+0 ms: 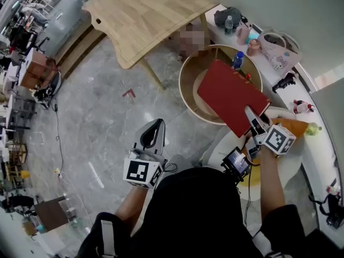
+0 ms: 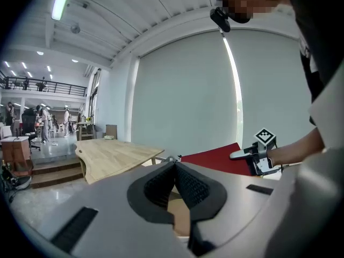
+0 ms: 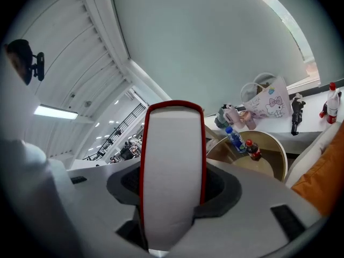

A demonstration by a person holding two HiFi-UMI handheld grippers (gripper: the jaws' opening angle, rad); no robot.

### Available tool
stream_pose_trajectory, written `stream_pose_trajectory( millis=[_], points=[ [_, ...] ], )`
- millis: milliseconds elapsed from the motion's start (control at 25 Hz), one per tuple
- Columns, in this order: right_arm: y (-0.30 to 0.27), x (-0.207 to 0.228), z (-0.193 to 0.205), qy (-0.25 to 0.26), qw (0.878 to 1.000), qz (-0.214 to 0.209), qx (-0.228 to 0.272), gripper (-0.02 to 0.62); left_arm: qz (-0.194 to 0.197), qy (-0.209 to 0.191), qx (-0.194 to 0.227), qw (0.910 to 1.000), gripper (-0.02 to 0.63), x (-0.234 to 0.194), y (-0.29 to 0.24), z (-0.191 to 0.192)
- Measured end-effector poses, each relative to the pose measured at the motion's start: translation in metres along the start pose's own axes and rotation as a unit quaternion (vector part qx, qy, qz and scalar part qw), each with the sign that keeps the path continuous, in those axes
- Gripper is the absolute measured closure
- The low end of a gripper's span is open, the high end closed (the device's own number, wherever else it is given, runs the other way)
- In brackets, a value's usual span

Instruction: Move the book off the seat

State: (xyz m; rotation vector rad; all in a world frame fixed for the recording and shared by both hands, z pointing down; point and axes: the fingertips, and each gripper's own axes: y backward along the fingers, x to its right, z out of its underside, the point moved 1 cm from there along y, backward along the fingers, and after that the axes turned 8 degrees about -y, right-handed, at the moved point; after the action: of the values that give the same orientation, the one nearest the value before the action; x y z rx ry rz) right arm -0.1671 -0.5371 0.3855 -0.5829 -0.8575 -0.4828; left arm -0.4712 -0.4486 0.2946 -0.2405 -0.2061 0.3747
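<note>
My right gripper point(image 1: 251, 116) is shut on a red hardcover book point(image 1: 231, 95), which hangs tilted over a round wooden table point(image 1: 187, 85). In the right gripper view the book's white page edge point(image 3: 173, 144) stands upright between the pads, with the red cover on both sides and the right gripper point(image 3: 172, 190) clamped on it. My left gripper point(image 1: 153, 134) hangs over the grey floor to the left, with nothing in it. In the left gripper view the pads of the left gripper point(image 2: 174, 164) meet, and the book point(image 2: 217, 160) shows beyond them at the right.
A white seat point(image 1: 223, 147) with an orange cushion point(image 1: 294, 126) lies under my right arm. Two small bottles point(image 1: 237, 59) stand on the round table. A large wooden desk point(image 1: 145, 15) is at the back. A white ledge point(image 1: 301, 90) at the right carries bags and bottles.
</note>
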Motion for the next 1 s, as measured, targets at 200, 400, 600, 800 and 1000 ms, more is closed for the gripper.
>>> stream_pose_trajectory(
  millis=[200, 400, 600, 800, 1000],
  points=[
    [-0.012, 0.013, 0.006, -0.009, 1.0, 0.016, -0.006, 0.357, 0.017, -0.011, 0.003, 0.9998, 0.595, -0.004, -0.016, -0.005],
    [-0.028, 0.024, 0.01, -0.02, 0.999, 0.029, -0.002, 0.357, 0.044, -0.016, 0.006, 0.9989, 0.595, -0.012, -0.044, -0.006],
    [-0.054, 0.043, 0.009, -0.04, 0.998, 0.051, 0.0, 0.357, 0.079, -0.018, 0.004, 0.9967, 0.595, -0.026, -0.088, -0.006],
    [-0.087, 0.068, 0.01, -0.06, 0.996, 0.071, -0.004, 0.357, 0.123, -0.018, -0.003, 0.9923, 0.595, -0.041, -0.139, -0.002],
    [-0.117, 0.083, 0.012, -0.077, 0.993, 0.084, -0.011, 0.357, 0.164, -0.014, -0.006, 0.9863, 0.595, -0.055, -0.189, 0.002]
  ],
)
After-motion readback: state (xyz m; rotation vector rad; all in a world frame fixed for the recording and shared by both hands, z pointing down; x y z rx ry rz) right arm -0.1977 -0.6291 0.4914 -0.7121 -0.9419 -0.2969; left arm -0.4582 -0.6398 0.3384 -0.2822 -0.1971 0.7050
